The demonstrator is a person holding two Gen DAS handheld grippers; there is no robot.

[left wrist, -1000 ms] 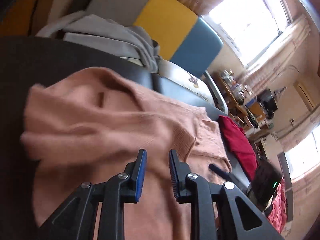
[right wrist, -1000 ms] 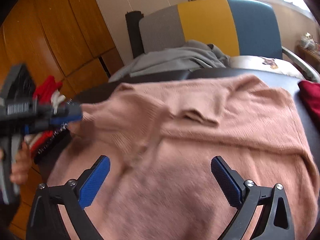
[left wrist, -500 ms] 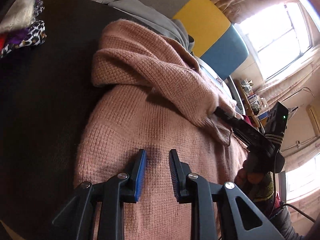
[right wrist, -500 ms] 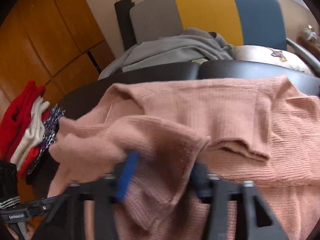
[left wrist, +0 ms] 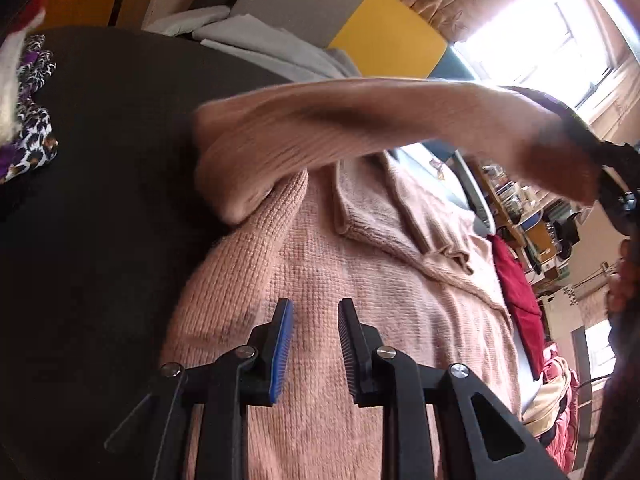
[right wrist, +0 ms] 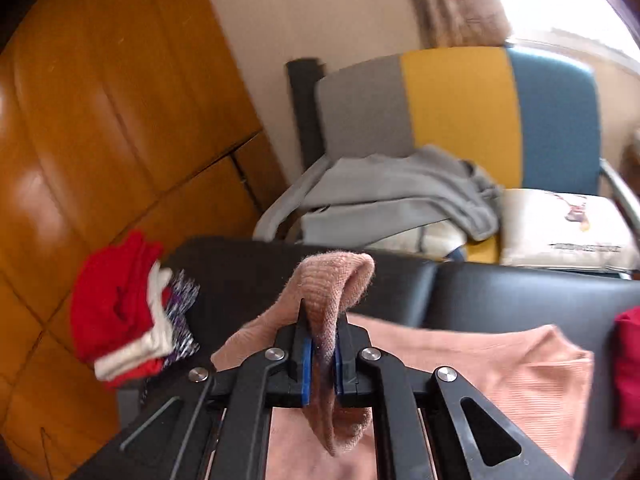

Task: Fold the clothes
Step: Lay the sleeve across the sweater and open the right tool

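The right tongs (right wrist: 320, 360), clamped on the pink sweater's (left wrist: 360, 320) sleeve (left wrist: 360, 128), should lay it flat across the body while the left tongs (left wrist: 314, 344), slightly apart and empty, press near the bench's (left wrist: 100, 240) left edge.

daylight floods in from a blown-out window (left wrist: 532, 44) at upper right in both views, leaving the black table (left wrist: 100, 208) dim, while fisheye bending curves and darkens the edges, and motion blur smears the lifted pink sleeve (left wrist: 360, 120) and the wooden cabinet (right wrist: 100, 128).

Grey, yellow and blue chair (right wrist: 460, 100) beside wooden cabinets (right wrist: 100, 120).
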